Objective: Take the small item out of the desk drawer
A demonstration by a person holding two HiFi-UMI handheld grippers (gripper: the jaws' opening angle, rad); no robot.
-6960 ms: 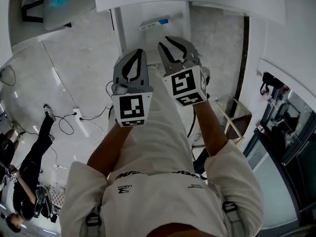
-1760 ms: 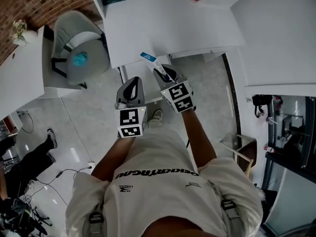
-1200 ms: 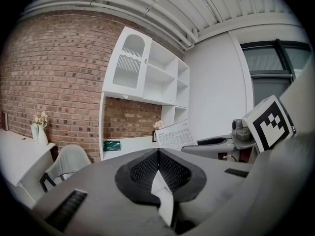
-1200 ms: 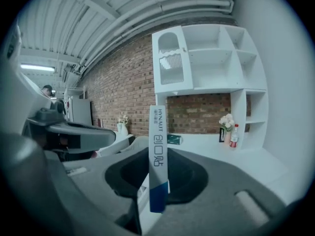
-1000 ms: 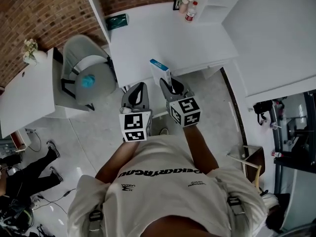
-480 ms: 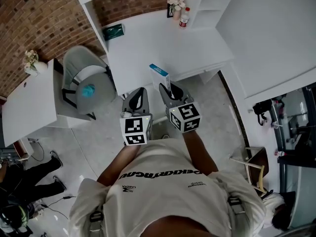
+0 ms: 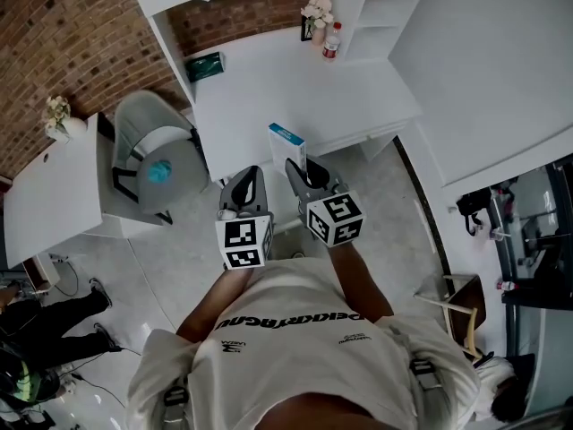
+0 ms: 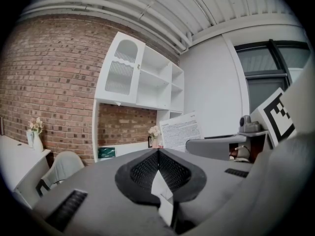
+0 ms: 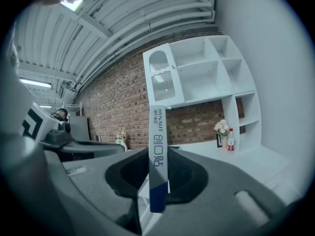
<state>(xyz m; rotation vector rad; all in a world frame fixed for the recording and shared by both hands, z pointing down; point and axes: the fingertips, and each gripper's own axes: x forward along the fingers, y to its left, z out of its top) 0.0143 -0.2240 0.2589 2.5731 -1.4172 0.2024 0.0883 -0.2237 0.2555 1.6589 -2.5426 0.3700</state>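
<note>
White-and-blue box point(image 7: 287, 141) has risen over the front edge of the counter point(image 7: 295, 79), clamped in the right claw point(image 7: 298, 167); left claw point(image 7: 250, 176) clenched, empty. Retrieval looks done.

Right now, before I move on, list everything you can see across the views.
box: one, white with blue end, upright in the right gripper jaws
desk: one, white, straight ahead
packet: one, green, desk's rear left
flowers: one bunch, pale, desk's rear
bottle: one, red-capped, beside flowers
chair: one, grey, left of desk
shelf unit: one, white, against brick wall
bystander: one, dark clothes, lower left of head view
left gripper: one, grey, jaws together, empty
right gripper: one, grey, jaws closed on the box
</note>
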